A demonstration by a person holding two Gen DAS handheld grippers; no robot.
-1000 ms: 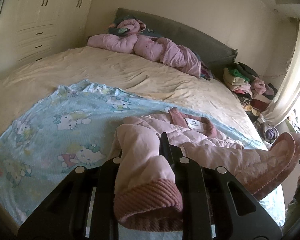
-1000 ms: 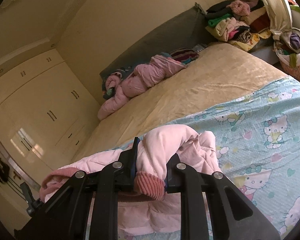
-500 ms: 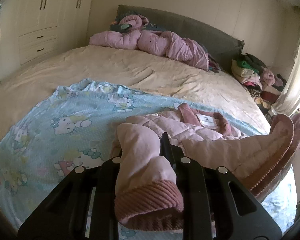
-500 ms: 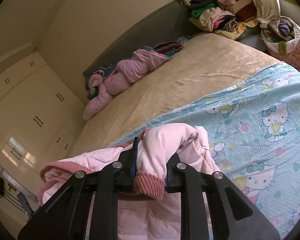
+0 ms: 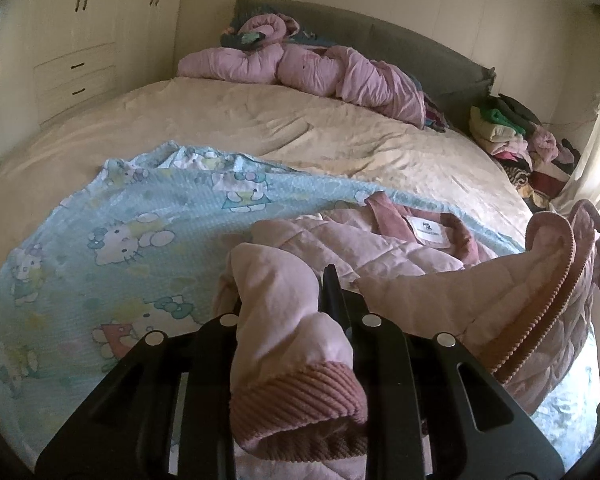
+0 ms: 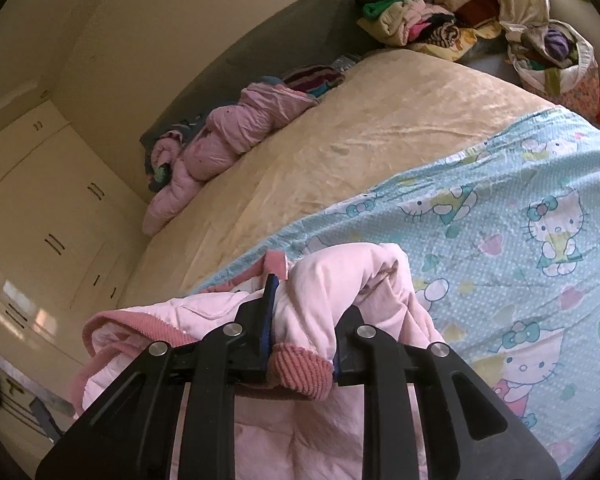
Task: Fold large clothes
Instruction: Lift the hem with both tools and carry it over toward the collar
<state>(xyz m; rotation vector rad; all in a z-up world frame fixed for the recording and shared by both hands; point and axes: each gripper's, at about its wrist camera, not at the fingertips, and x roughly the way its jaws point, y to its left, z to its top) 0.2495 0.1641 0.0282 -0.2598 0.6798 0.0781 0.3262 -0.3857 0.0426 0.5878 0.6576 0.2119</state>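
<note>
Across the bed, near its foot edge, a soft, light, puffy pink jacket lies on a cartoon blanket; left gripper and right gripper each clamp a ribbed cuff, the surest hold.

Open beige bedspread across bed middle, free passage. Blue cartoon sheet flat and bare toward left. Pink quilted jacket bunched just ahead. Rumpled pink coat along headboard. Clothes pile crowding far right bedside.

The pink sleeve hides the left tool's left finger entirely.
</note>
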